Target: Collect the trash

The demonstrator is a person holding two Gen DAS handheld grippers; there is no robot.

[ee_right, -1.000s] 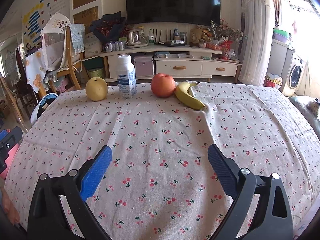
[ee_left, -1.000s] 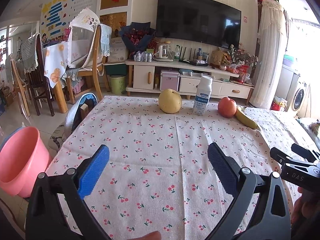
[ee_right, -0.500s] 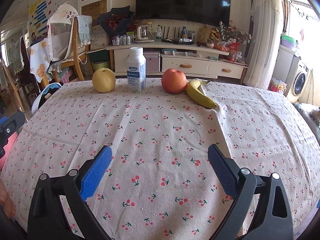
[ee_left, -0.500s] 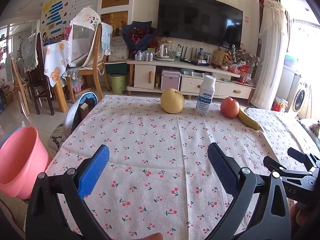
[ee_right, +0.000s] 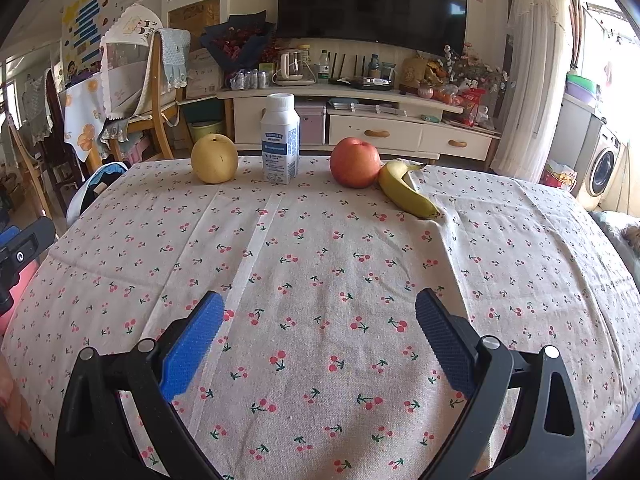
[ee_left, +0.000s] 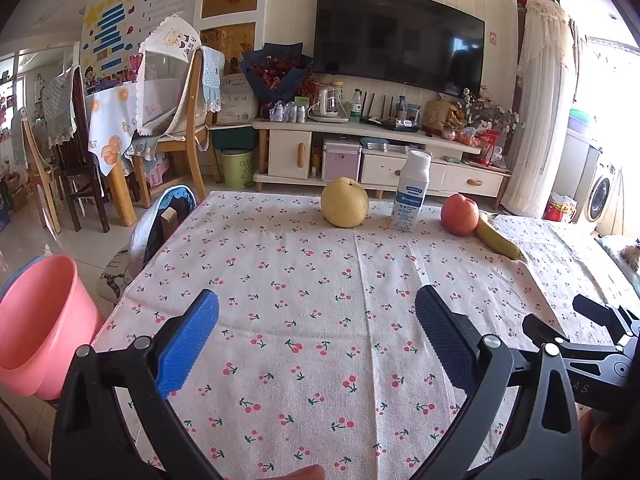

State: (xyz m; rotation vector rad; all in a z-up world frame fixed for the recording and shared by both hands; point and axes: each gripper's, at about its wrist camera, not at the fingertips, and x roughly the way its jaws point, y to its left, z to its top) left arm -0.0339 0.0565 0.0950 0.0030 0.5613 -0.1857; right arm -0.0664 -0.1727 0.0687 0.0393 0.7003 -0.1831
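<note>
Claws (ee_left: pixel 316 340) (ee_right: pixel 316 340) apart — seemingly empty

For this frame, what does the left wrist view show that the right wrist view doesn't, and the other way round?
Only the left wrist view shows the pink plastic bucket clearly, standing off the table's left edge, and the right gripper at the frame's right side.

Only the right wrist view shows a black-and-blue piece of the left gripper at its left edge.

Both show the cherry-print tablecloth, the yellow round pear, the white plastic bottle with a blue label, the red apple and the yellow banana, lined up along the far edge. Each view's own jaws are open and empty.
</note>
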